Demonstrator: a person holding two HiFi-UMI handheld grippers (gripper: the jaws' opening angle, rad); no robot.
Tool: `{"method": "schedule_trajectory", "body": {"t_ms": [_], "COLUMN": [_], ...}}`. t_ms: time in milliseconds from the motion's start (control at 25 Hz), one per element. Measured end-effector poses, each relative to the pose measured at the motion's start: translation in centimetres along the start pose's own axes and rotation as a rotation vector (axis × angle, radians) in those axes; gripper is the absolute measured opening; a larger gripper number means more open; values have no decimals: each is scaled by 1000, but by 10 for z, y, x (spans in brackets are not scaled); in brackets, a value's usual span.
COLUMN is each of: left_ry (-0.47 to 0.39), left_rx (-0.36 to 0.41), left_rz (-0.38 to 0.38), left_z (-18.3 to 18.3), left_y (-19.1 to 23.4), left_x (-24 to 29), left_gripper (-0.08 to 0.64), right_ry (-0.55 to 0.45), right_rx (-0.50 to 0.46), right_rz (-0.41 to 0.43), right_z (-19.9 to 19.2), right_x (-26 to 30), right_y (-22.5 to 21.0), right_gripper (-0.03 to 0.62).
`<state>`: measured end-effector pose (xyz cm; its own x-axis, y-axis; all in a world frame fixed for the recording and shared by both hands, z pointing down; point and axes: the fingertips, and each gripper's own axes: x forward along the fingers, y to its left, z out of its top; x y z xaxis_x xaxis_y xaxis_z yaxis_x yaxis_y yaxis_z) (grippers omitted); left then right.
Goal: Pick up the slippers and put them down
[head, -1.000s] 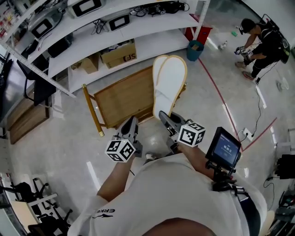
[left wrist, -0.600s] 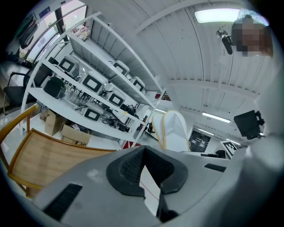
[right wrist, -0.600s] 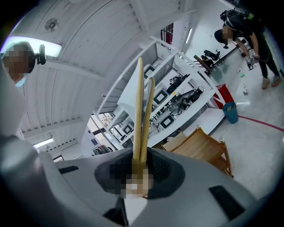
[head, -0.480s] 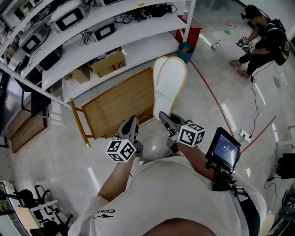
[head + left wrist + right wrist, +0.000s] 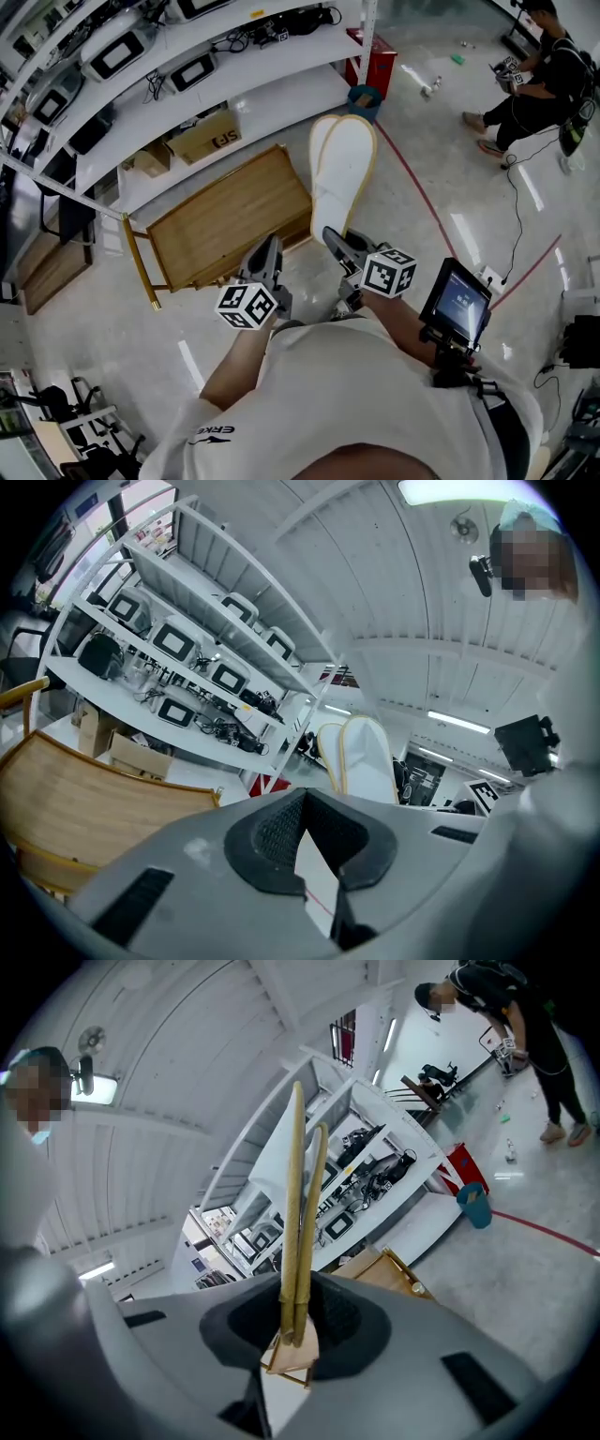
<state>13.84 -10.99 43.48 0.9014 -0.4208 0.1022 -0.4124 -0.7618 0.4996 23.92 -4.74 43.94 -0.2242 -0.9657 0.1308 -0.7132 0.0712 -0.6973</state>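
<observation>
A pair of white slippers (image 5: 342, 178) with tan trim is pressed sole to sole and sticks out forward from my right gripper (image 5: 336, 236), which is shut on their heel end. In the right gripper view the slippers (image 5: 298, 1204) rise edge-on from between the pads of the right gripper (image 5: 295, 1330). My left gripper (image 5: 267, 255) is held beside it at the same height, shut and empty. In the left gripper view the left gripper (image 5: 302, 794) has its tips together, and the slippers (image 5: 366, 761) show to the right.
A wooden panel (image 5: 225, 220) with a yellow rail lies on the floor ahead on the left. White shelves (image 5: 187, 103) with devices and a cardboard box (image 5: 211, 141) stand behind it. A blue bin (image 5: 364, 98), a red floor line (image 5: 422, 202) and another person (image 5: 539, 75) are to the right.
The wooden panel and shelves have slid left in the head view and the other person has shifted toward the top right. Both grippers keep their pose, slippers still held.
</observation>
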Motion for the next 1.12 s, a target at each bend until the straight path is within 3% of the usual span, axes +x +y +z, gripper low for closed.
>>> {"method": "schedule_trajectory", "body": {"t_ms": [480,1120], "left_ry": [42,40], "left_rx": [-5,-41], "left_rz": [-2,21], "left_z": [-15,20], "left_y": [-13,61], "left_x": [43,90], "left_gripper": [3,3], "right_ry": [8,85], "right_rx": [32,46], "right_rz": [-6,-49], "right_z": [21,34], "right_x": [-2,84], "right_y": [-36,-66], "right_gripper": [67,67]}}
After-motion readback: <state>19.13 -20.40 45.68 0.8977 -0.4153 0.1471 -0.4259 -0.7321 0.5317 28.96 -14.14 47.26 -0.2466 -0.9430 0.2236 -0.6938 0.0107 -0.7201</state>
